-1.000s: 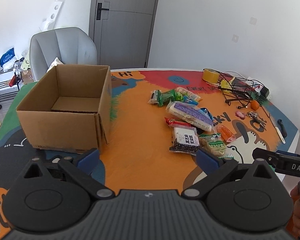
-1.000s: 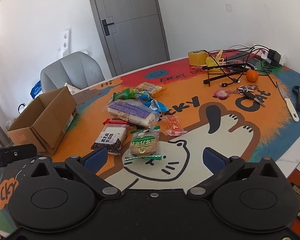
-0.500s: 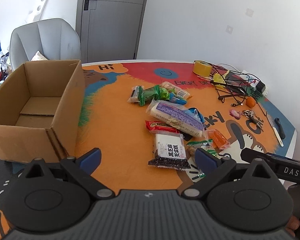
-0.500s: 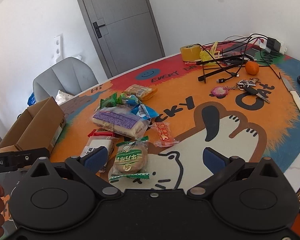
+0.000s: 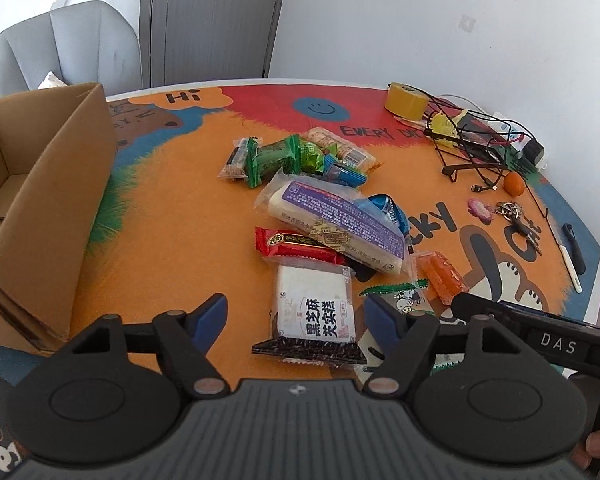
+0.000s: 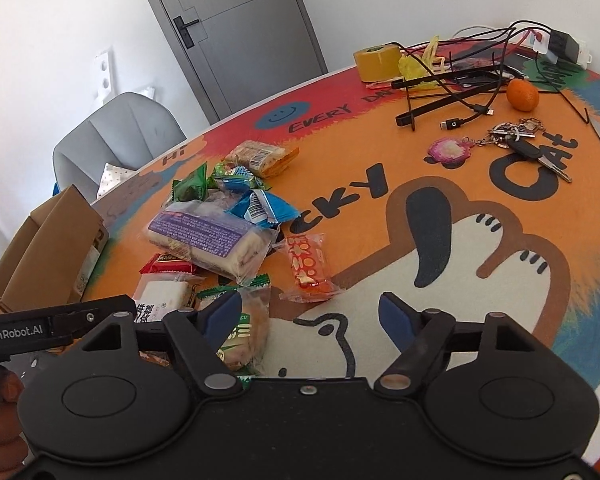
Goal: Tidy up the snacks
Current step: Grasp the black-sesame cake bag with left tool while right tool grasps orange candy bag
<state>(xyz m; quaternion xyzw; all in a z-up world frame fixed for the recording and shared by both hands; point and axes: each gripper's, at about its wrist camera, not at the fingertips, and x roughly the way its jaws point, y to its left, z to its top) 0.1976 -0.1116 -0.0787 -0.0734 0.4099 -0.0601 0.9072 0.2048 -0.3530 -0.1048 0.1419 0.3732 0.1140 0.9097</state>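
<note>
A: Surface: round tabletop [image 5: 172, 216] under a matte printed cover, orange ground with red and blue patches, cartoon cat, black lettering. Open corrugated cardboard box [image 5: 56, 184] at the left, flaps up, brown and dull.

B: Snacks?

A: Loose pile [image 5: 320, 200] at mid-tabletop, just right of the box. All glossy, crinkled film wrappers. Largest is a clear bag with a purple label [image 5: 340, 220] holding a pale, loaf-shaped block. Half under it lies a flat red packet [image 5: 296, 246]. Farther back are green packets [image 5: 280, 156] and blue ones. A small orange sachet [image 6: 308, 266] lies at the pile's right edge.

B: Left claw?

A: Left claw [image 5: 296, 312] partly open; its jaws have just been closing. A rectangular sesame-cake packet [image 5: 312, 312], white top with a black speckled band, lies flat between the blue pads. The pads stand clear of both its sides, so nothing is gripped.

B: Right claw?

A: Right claw [image 6: 312, 312] also partly open, jaws just been closing too. Between them is only bare printed cover. Its left pad sits in front of a round cake in a green-edged wrapper [image 6: 244, 332]; I cannot tell whether it touches.

B: Other items?

A: Yellow tape roll [image 6: 376, 62], tangled black cables [image 6: 460, 92], one orange fruit [image 6: 522, 96], keys [image 6: 520, 140], far right. A hand [image 6: 0, 420] grips the left tool's handle.
</note>
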